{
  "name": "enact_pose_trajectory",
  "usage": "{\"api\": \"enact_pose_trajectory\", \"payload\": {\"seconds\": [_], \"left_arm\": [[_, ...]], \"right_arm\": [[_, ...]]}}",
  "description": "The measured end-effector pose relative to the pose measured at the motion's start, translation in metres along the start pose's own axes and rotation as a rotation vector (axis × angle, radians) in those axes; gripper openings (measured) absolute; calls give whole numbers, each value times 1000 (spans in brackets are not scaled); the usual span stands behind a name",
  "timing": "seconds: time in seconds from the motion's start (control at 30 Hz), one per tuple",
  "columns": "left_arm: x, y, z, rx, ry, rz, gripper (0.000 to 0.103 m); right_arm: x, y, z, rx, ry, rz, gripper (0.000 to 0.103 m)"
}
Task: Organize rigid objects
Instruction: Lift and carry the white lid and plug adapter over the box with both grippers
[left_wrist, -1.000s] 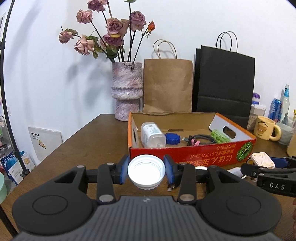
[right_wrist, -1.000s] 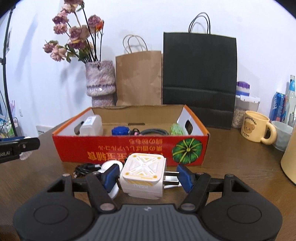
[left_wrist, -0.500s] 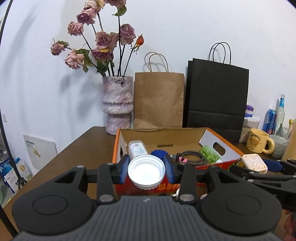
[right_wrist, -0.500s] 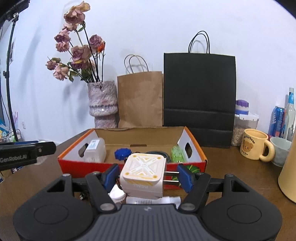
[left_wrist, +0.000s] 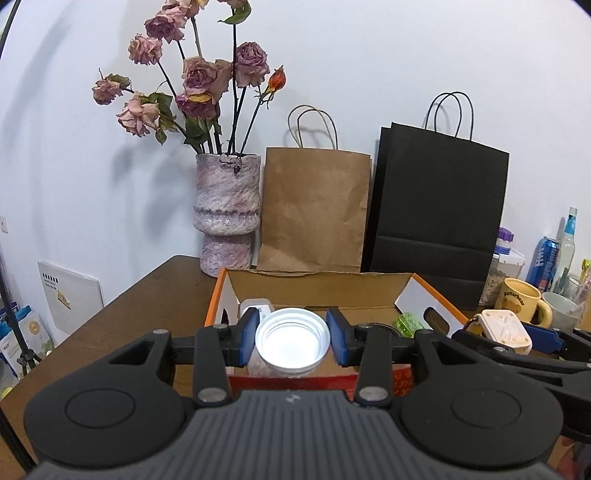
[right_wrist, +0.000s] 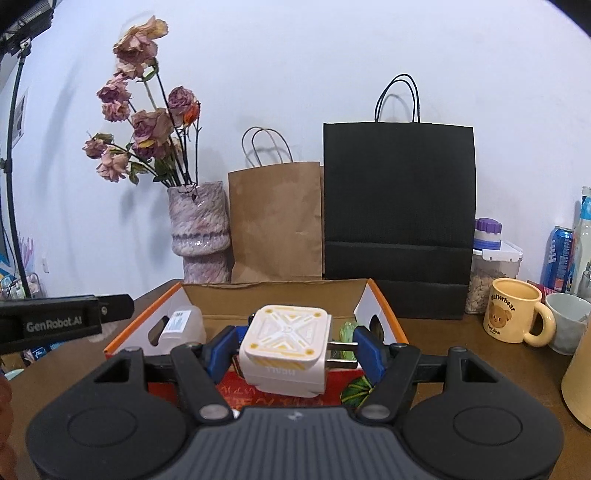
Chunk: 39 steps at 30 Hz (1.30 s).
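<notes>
Left wrist view: my left gripper (left_wrist: 292, 340) clamps a white lid (left_wrist: 291, 339) between its blue pads, held above the near wall of the cardboard box (left_wrist: 314, 275). My right gripper (right_wrist: 291, 349) grips a white charger (right_wrist: 284, 345) over the same wall, prongs against the right pad. Inside the box lie a white bottle (right_wrist: 181, 325) and a green item (left_wrist: 408, 325). Behind it stand a vase (left_wrist: 226, 214), brown bag (left_wrist: 314, 208) and black bag (left_wrist: 437, 218); a yellow mug (right_wrist: 515, 314) sits to its right.
</notes>
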<state>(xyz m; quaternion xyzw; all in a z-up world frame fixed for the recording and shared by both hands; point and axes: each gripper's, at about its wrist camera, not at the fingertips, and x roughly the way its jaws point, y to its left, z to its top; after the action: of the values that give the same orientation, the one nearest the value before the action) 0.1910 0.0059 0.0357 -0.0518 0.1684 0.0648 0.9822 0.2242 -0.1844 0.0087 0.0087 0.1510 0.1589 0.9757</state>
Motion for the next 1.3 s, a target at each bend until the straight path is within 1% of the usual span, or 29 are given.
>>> {"api": "enact_pose_trajectory", "payload": {"seconds": [0.2,0.67,1.03,1.3], "left_arm": [[15,0,7,-20,0,8,41],[48,0,19,-28,3,19,41],[76,1,24,-14,12,33,41],[98,0,24,3,32,44,41]], "right_arm": [[14,-4,7,12,-8,-1,67],[52,-10,21,9,-9,-3,67],[82,-13,25,-8,11,0,67],[102,-13,23,-24,43,7,67]]}}
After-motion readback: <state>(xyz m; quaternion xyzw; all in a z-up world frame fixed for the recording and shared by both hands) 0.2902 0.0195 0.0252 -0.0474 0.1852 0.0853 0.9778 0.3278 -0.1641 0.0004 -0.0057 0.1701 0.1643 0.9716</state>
